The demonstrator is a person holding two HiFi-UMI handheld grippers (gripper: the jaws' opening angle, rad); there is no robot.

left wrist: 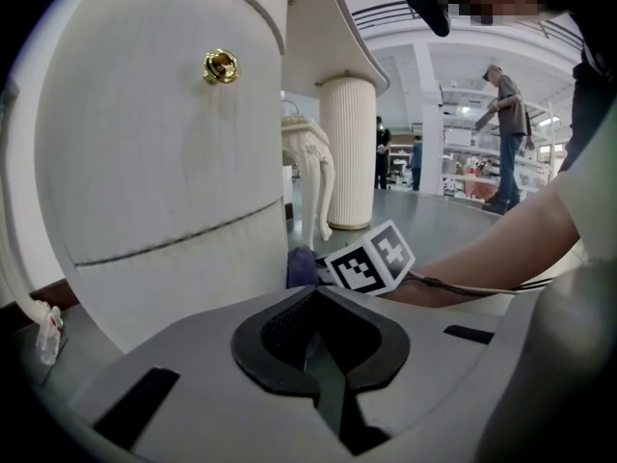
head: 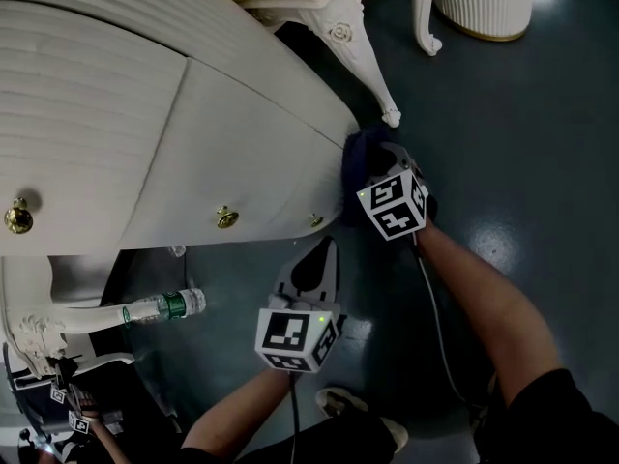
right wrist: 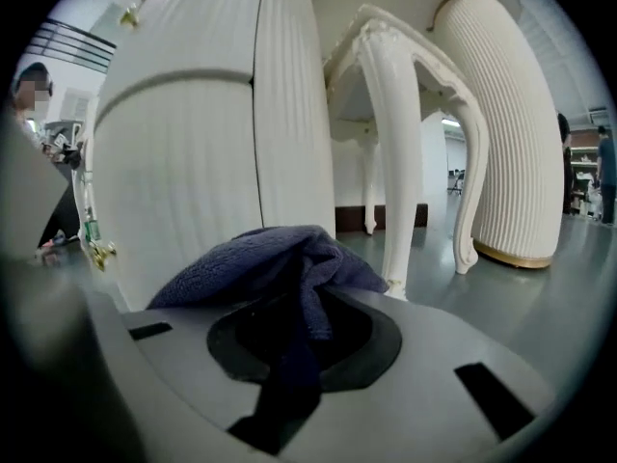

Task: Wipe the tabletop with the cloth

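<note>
Cloth (head: 354, 149), head view: bunched in the right claw (head: 369, 165), held against the far end of the table's (head: 106, 75) knobbed front, beside a carved leg (head: 370, 64), not on the top. Left claw (head: 322, 251) hangs lower, clear of the table.

Left gripper view: left claw closed, nothing in it.

Right gripper view: right claw clamped on the cloth, wad spilling over the jaws, table front just behind.

Progress: no dirt or streaks show, so the wiped area can't be gauged. The top likely remains to do.
</note>
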